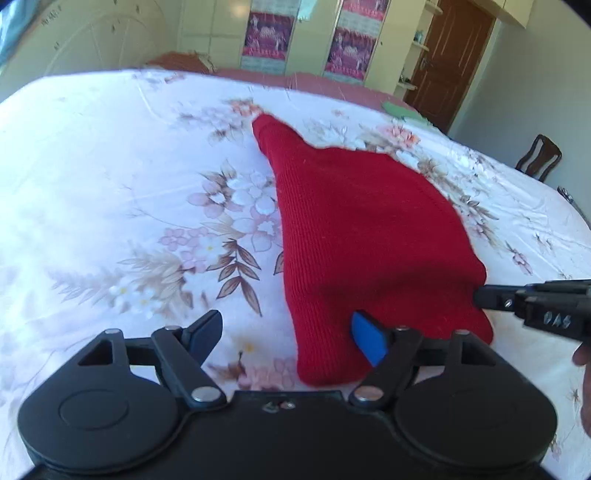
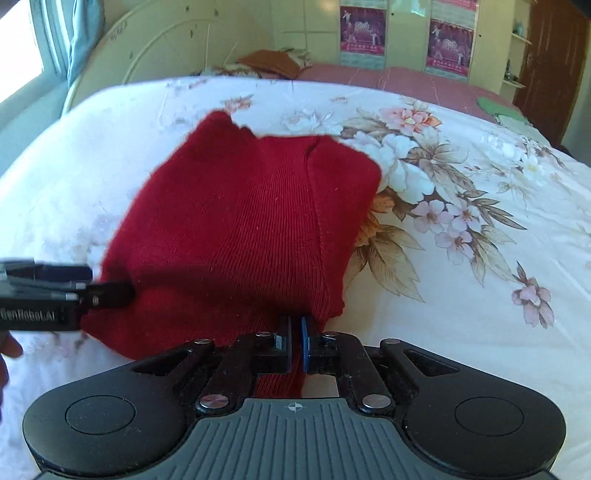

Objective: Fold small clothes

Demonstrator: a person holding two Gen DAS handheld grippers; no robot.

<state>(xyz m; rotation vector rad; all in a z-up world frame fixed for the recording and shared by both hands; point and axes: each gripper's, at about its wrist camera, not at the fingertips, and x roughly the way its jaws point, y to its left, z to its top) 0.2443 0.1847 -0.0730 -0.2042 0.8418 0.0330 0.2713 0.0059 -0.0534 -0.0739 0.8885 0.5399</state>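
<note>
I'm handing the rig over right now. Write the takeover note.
Left claw: open, at the near left edge of the red knit garment, gripping nothing.
Right claw: shut on the garment's near right edge.
The garment lies on the floral bedsheet, its near end bunched, one narrow part pointing away.
Done: no finished fold visible.
Left: grip with the left claw, fold, flatten.

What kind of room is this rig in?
Likely a bedroom: the red knit garment lies on a floral bedsheet, with a curved headboard and wardrobe doors behind.
</note>
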